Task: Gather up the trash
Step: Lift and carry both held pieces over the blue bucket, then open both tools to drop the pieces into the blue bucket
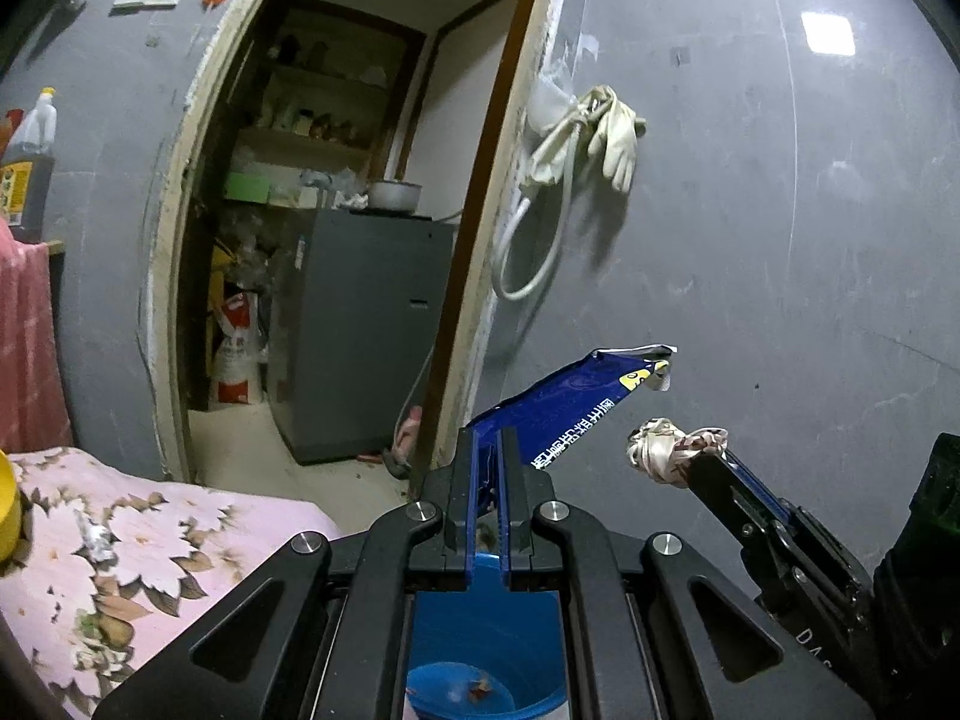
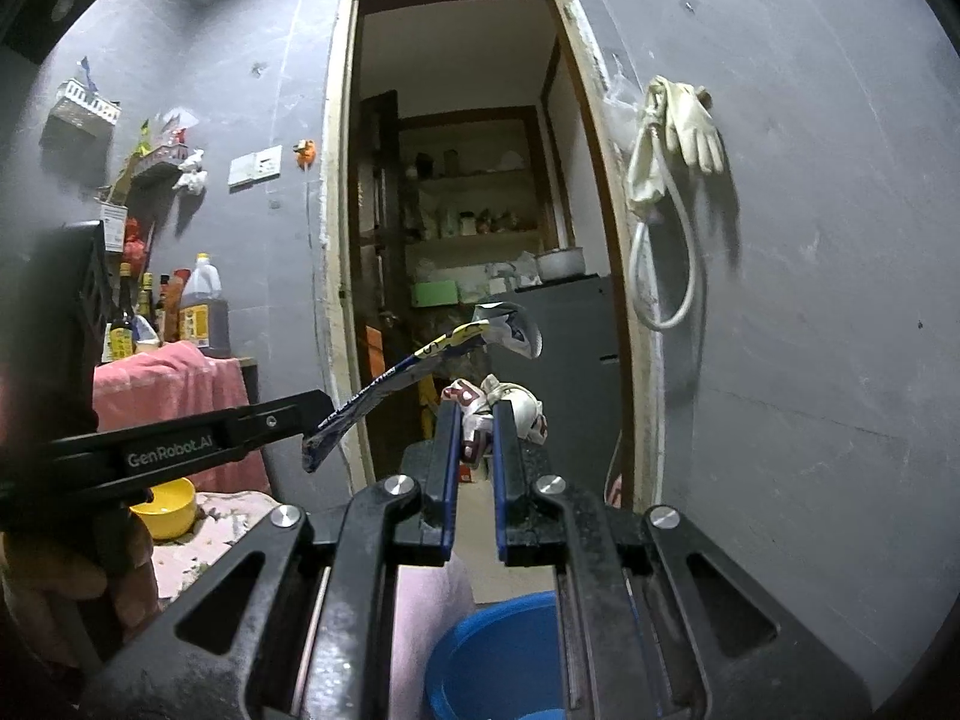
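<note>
My left gripper (image 1: 487, 438) is shut on a blue snack wrapper (image 1: 576, 402), which sticks up and to the right; the wrapper also shows in the right wrist view (image 2: 420, 366). My right gripper (image 2: 476, 414) is shut on a crumpled white and red wrapper (image 2: 510, 405), which also shows in the left wrist view (image 1: 672, 447). Both grippers hang in the air above a blue bucket (image 1: 480, 648), whose rim also shows in the right wrist view (image 2: 498, 654). Small scraps lie in the bucket's bottom.
A table with a pink floral cloth (image 1: 120, 540) stands at the left, with a yellow bowl (image 2: 171, 507) on it. Ahead is an open doorway (image 2: 468, 180) with a grey cabinet (image 1: 360, 330). Gloves and a hose (image 1: 588, 138) hang on the grey wall. Bottles (image 2: 198, 306) stand at the left.
</note>
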Available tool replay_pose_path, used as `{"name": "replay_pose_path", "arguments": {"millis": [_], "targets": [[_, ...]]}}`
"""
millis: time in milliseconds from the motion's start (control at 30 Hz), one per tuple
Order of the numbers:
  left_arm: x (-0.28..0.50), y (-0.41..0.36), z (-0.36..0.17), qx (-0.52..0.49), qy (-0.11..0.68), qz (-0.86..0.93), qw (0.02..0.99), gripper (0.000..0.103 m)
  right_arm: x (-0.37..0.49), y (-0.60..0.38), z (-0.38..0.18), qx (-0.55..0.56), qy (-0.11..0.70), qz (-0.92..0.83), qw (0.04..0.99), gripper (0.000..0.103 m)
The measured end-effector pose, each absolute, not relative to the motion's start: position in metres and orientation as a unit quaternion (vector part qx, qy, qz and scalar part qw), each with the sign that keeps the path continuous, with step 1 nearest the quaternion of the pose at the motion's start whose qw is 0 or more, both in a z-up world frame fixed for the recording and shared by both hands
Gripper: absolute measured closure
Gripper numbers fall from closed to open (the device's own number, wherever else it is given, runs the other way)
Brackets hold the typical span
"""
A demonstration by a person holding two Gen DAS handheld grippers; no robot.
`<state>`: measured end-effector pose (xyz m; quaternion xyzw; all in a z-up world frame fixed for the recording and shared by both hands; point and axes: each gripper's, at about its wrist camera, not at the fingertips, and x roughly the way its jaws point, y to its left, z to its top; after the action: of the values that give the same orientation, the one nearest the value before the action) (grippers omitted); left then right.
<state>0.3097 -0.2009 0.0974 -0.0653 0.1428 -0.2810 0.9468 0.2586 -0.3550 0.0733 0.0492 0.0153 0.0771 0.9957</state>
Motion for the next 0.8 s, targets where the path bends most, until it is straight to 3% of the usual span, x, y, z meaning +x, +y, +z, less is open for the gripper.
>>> {"name": "replay_pose_path", "arguments": {"millis": [800], "targets": [[0.389,-0.247,-0.003,-0.054,0.32,-0.24,0.915,0.099,0.337,-0.402,-0.03,0.124,0.198,0.046,0.971,0.083]]}}
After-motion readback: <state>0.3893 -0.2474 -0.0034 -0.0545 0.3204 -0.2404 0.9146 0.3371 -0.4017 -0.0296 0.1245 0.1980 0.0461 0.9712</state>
